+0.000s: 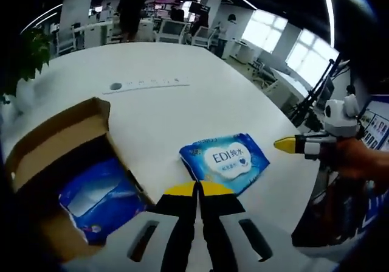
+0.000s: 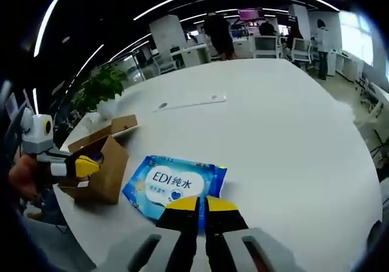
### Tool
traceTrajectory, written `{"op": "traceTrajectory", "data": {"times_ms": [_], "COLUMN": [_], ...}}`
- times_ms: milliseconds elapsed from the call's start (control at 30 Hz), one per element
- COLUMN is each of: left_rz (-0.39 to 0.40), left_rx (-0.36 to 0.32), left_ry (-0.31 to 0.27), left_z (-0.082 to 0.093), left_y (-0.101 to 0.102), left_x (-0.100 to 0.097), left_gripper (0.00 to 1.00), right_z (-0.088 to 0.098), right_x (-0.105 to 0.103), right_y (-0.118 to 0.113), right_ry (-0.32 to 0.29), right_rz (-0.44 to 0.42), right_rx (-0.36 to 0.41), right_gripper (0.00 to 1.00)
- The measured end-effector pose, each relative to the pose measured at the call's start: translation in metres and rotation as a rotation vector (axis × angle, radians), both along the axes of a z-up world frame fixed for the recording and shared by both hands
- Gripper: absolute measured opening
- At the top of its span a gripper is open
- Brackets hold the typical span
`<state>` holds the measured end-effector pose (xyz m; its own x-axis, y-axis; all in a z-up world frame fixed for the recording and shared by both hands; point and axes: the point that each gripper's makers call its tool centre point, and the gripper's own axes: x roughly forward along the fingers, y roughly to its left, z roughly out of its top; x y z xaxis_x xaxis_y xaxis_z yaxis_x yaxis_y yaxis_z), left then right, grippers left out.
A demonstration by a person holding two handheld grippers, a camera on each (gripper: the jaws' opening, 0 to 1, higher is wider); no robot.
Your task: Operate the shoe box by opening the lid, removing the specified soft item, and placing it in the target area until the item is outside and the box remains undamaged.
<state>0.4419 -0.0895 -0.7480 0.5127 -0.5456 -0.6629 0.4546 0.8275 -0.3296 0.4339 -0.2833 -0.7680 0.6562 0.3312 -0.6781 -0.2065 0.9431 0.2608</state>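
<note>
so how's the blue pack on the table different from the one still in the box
The wipes pack on the table lies flat on the white table, outside the cardboard box; the pack in the box sits down between the box walls. The table pack shows a white label with "EDI" printed on it; no such label can be read on the boxed pack, only a pale patch. Both are blue soft packs.

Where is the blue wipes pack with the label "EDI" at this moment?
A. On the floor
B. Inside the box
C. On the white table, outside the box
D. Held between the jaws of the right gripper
C: the wipes pack lies flat on the table beside the open box, while another blue pack sits inside the box; both grippers' jaws are closed on nothing.
</note>
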Motion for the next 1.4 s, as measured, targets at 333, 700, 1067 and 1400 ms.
{"op": "traceTrajectory", "data": {"times_ms": [333, 700, 1067, 1400], "left_rz": [0.045, 0.103, 0.187, 0.276], "left_rx": [-0.032, -0.04, -0.058, -0.089], "left_ry": [-0.031, -0.048, -0.081, -0.093], "left_z": [0.006, 0.011, 0.024, 0.031], "left_y": [0.029, 0.069, 0.111, 0.145], "left_x": [-0.014, -0.025, -0.029, -0.031], "left_gripper": [0.0, 0.0, 0.0, 0.0], "right_z": [-0.001, 0.002, 0.009, 0.017], "right_x": [-0.02, -0.027, -0.025, -0.019], "right_y": [0.018, 0.043, 0.073, 0.104], "right_ry": [-0.002, -0.005, -0.016, -0.031], "right_rz": [0.011, 0.028, 0.091, 0.167], "right_rx": [-0.004, 0.005, -0.002, -0.005], "right_gripper": [0.0, 0.0, 0.0, 0.0]}}
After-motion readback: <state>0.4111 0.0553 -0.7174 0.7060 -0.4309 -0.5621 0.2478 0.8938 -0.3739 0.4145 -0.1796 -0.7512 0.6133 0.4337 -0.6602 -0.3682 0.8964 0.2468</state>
